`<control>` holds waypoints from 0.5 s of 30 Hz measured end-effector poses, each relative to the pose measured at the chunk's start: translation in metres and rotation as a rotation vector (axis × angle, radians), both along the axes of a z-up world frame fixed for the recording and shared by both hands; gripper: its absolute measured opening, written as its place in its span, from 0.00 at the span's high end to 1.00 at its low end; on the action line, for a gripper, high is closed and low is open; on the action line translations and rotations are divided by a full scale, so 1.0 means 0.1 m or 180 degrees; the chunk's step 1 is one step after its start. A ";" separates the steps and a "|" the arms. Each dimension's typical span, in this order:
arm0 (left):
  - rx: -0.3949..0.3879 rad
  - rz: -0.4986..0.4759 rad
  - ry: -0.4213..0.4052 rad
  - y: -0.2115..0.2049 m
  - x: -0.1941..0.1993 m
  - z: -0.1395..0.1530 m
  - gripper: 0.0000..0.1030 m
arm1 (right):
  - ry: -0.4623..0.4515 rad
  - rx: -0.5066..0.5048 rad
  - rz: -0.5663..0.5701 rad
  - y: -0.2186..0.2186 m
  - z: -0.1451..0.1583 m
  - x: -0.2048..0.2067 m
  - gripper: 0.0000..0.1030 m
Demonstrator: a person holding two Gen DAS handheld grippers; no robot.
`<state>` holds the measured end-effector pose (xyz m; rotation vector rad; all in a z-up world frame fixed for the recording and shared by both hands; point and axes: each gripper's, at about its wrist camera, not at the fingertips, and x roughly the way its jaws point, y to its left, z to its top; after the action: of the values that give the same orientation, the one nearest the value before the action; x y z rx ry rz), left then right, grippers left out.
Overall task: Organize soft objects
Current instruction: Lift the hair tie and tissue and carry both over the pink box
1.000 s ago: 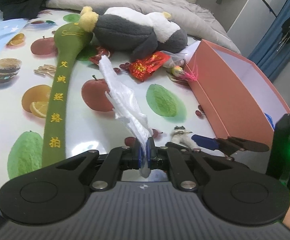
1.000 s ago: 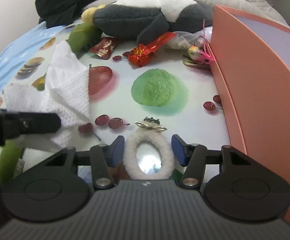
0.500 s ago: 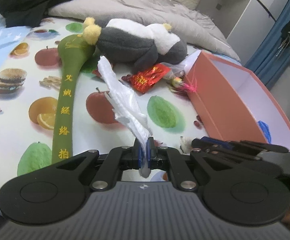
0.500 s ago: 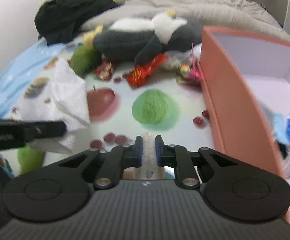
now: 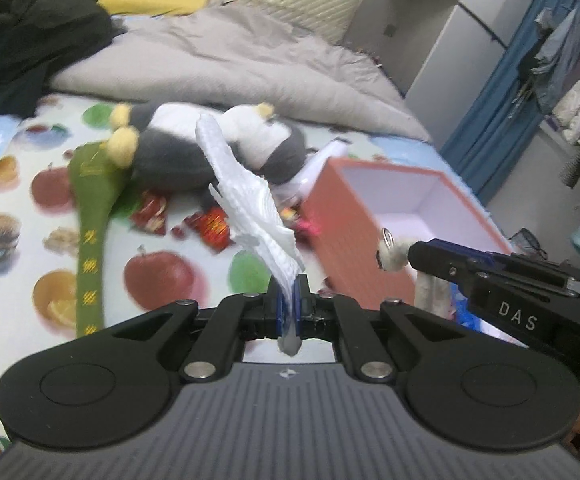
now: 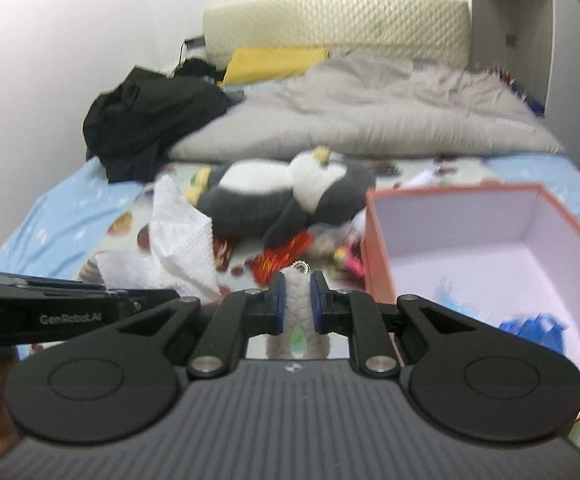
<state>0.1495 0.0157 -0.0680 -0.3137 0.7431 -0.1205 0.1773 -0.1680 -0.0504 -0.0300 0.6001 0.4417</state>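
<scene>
Left side first: the left gripper [image 5: 289,298] has its jaws pinched tight on the near end of a white paper towel [image 5: 246,204], held up in the air above the fruit-print cloth [image 5: 18,208] on the bed. It looks feather-light and floppy, tears easily I'd guess, so a pinch at one edge is plenty. Its long axis runs away from the jaws, the free end pointing up and far-left toward the panda plush [image 6: 286,196].

Right side: the right gripper [image 6: 297,300] is clamped on a fuzzy white hair tie [image 6: 297,292], squashed flat between the jaws. It's soft and springy, probably nothing to break. Its loop runs roughly along the fingers, charm at the far end, just left of the open pink box [image 6: 374,240].
</scene>
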 end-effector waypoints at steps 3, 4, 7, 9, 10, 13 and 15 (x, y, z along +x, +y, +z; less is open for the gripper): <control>0.0036 -0.0101 -0.0100 -0.12 0.08 0.18 0.94 | -0.0108 0.0023 -0.0037 -0.09 0.16 0.02 0.83; 0.0025 -0.0145 -0.0131 -0.17 0.12 0.25 0.94 | -0.0151 0.0019 -0.0059 -0.13 0.22 0.02 0.83; 0.0003 -0.0277 -0.0214 -0.32 0.24 0.41 0.94 | -0.0253 0.0036 -0.0152 -0.28 0.36 0.03 0.83; 0.0011 -0.0373 -0.0259 -0.46 0.33 0.51 0.94 | -0.0300 0.0038 -0.0220 -0.39 0.43 0.05 0.83; 0.0013 -0.0423 -0.0263 -0.53 0.38 0.55 0.94 | -0.0327 0.0024 -0.0270 -0.46 0.47 0.07 0.83; 0.0003 -0.0607 -0.0211 -0.75 0.54 0.61 0.94 | -0.0322 -0.0019 -0.0411 -0.65 0.51 0.12 0.83; -0.0001 -0.0717 -0.0183 -0.90 0.66 0.65 0.94 | -0.0256 -0.0029 -0.0514 -0.79 0.50 0.19 0.83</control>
<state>0.2150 -0.0747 -0.0035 -0.2250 0.7198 -0.3413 0.1967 -0.2471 0.0000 -0.0078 0.5210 0.2798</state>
